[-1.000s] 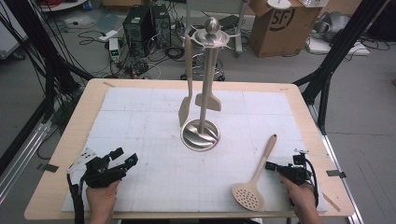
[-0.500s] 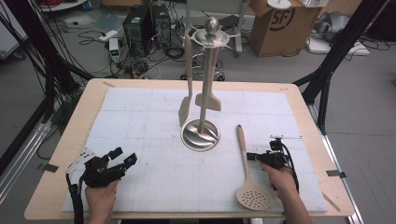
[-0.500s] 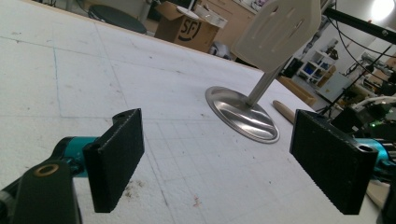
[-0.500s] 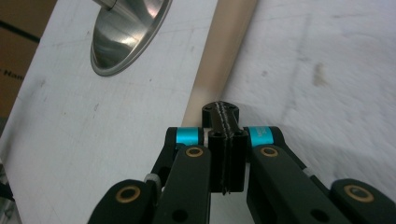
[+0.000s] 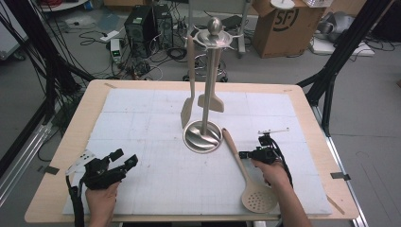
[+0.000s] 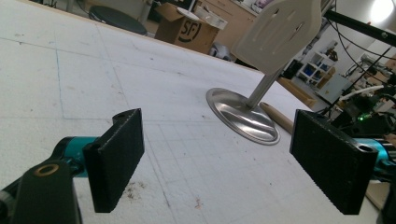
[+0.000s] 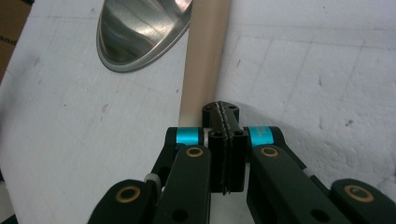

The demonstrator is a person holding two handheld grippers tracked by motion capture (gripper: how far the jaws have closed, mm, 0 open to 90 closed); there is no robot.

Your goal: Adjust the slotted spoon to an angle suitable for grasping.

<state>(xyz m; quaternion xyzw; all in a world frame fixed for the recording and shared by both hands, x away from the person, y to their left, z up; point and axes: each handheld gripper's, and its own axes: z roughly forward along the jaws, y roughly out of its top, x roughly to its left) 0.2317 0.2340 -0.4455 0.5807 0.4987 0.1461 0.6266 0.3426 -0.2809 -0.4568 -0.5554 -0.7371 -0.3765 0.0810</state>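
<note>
Grey floor, cardboard box, tangled cables.

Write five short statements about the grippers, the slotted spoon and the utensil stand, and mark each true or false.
1. The left gripper has its jaws wide apart with nothing between them. True.
2. The right gripper stands open. False: its jaws are pressed together, beside the slotted spoon's handle.
3. The spoon hangs on the utensil stand. False: it lies on the white mat, handle end near the stand's round base.
4. Two wooden spatulas hang from the stand. True.
5. The spoon's perforated bowl points toward the stand. False: it points toward the person's edge of the table.
</note>
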